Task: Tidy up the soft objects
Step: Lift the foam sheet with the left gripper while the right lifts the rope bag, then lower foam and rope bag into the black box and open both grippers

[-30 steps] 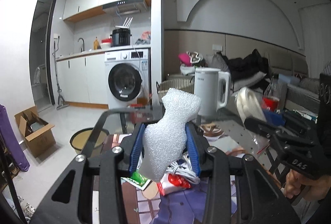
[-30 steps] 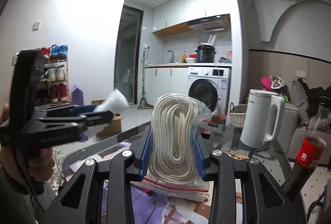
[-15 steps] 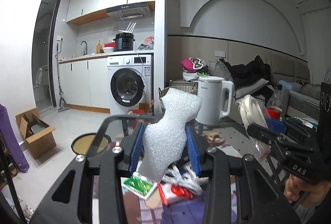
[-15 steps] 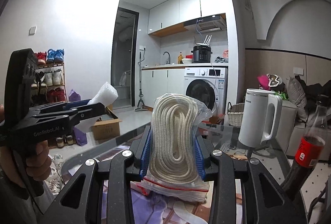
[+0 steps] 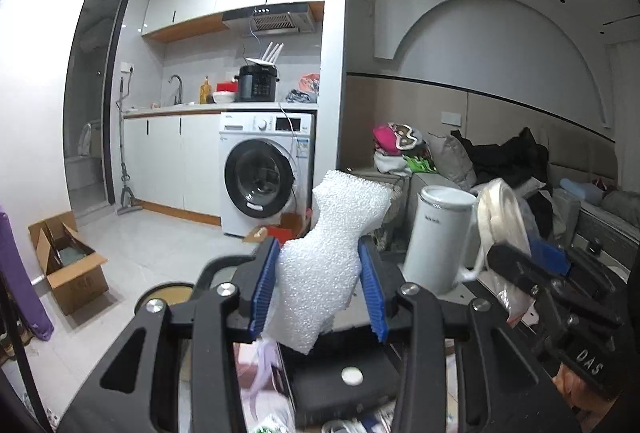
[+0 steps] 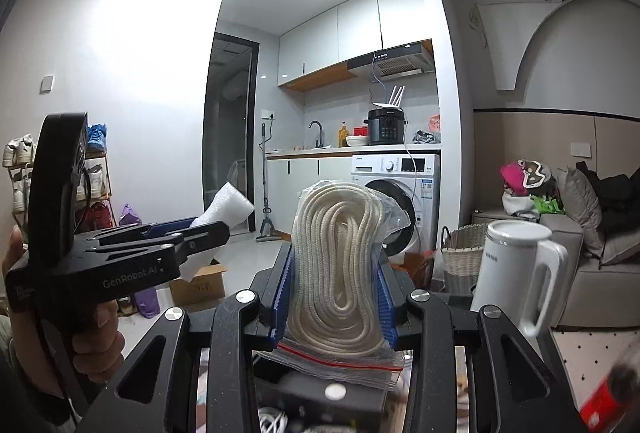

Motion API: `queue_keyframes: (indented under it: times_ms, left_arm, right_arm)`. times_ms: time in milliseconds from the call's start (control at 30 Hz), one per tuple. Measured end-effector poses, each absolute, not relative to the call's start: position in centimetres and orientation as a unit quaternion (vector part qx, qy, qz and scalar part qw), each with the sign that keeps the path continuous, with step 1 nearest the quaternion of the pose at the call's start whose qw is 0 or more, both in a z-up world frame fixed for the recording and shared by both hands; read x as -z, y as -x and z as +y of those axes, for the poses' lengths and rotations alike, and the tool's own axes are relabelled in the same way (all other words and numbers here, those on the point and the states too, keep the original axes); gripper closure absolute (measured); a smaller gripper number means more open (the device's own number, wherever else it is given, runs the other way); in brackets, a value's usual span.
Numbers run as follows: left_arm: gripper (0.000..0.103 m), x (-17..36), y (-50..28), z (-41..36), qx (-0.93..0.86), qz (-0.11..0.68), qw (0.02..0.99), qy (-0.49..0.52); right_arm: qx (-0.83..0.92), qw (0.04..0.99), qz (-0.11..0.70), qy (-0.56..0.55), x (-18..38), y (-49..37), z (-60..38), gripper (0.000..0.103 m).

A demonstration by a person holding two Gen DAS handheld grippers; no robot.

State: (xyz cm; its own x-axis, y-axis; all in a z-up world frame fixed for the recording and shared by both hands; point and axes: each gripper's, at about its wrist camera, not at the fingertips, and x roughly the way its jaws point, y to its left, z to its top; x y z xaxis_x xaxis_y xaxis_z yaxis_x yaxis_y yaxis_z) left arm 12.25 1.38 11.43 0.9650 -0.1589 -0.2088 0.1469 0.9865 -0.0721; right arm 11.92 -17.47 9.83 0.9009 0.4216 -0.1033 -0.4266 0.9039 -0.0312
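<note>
A white washing machine stood mid-frame behind everything, a white kettle to its right. My right gripper, low centre in its own view, had its jaws clenched on a bagged coil of white rope, standing upright. My left gripper had its jaws pinching a white foam piece, which rose above the blue pads at centre frame.

foam piece: white, bubbly texture
rope coil: cream, braided
rope bag: clear, red zip strip
left tool: black, blue ribbed pads
right tool: black, blue ribbed pads
kettle: white
washing machine: white, black door
</note>
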Motion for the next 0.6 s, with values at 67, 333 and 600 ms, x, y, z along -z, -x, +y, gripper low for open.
queue_keyframes:
  times_ms: [67,333,600]
  left_arm:
    - [0.064,-11.4,-13.3,1.6,0.07,0.107,0.991,0.031]
    - [0.064,-8.8,-16.6,2.3,0.057,0.163,0.983,0.065]
    - [0.064,-5.3,-20.4,0.2,0.071,0.274,0.958,0.043]
  right_arm:
    - [-0.218,0.974,0.052,0.025,-10.3,-13.5,-17.2,0.066]
    - [-0.218,0.971,0.092,0.02,-10.1,-17.7,-15.5,0.066]
    - [-0.215,0.959,0.183,0.002,-7.5,-22.2,-15.5,0.066]
